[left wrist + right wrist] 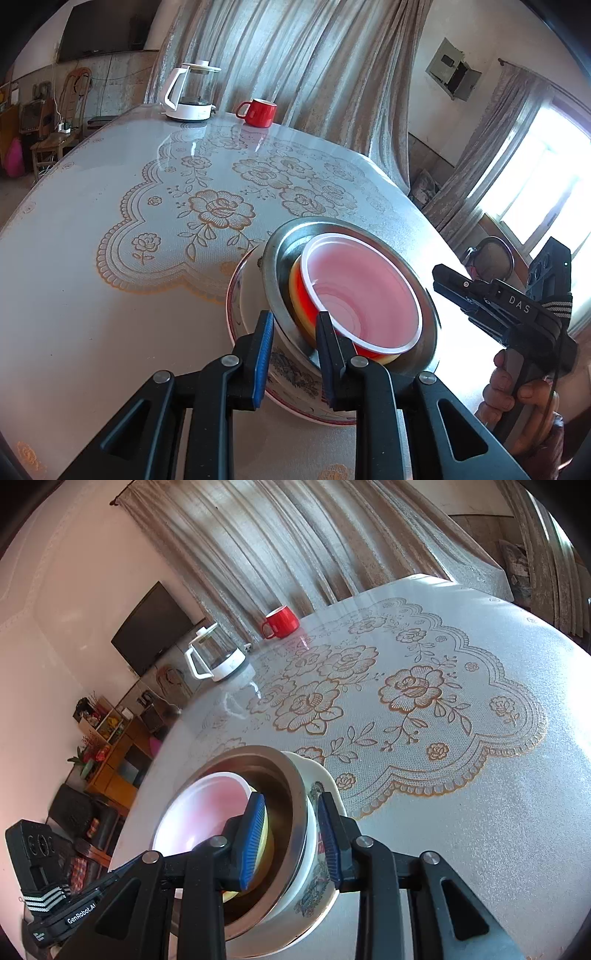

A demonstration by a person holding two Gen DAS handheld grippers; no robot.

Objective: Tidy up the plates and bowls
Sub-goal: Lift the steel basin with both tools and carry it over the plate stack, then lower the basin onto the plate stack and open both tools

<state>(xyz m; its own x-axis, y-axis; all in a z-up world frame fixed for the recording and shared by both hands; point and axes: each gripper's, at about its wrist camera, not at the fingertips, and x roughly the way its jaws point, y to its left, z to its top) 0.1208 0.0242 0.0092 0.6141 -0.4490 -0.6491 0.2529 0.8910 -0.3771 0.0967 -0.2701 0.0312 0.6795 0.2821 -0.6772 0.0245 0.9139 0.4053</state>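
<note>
Though spread apart on the left gripper (294,315), straddling the steel bowl (284,251) wall, one pad outside, one inside beside the red plastic bowl (362,295); pinching or merely flanking, cannot tell. Likewise parted on the right gripper (291,801), bracketing steel and patterned ceramic bowl (312,891) walls together; grip equally unclear. Nested between steel and red: a yellow bowl (297,291). Beyond the tips, across the floral tablecloth (110,184), a red mug (258,110) and white kettle (188,96), well apart from the stack.

Left claw (293,325) and right claw (291,812) each reach forward, fingers parted around something between them; a hand (517,398) grips the right handle.
</note>
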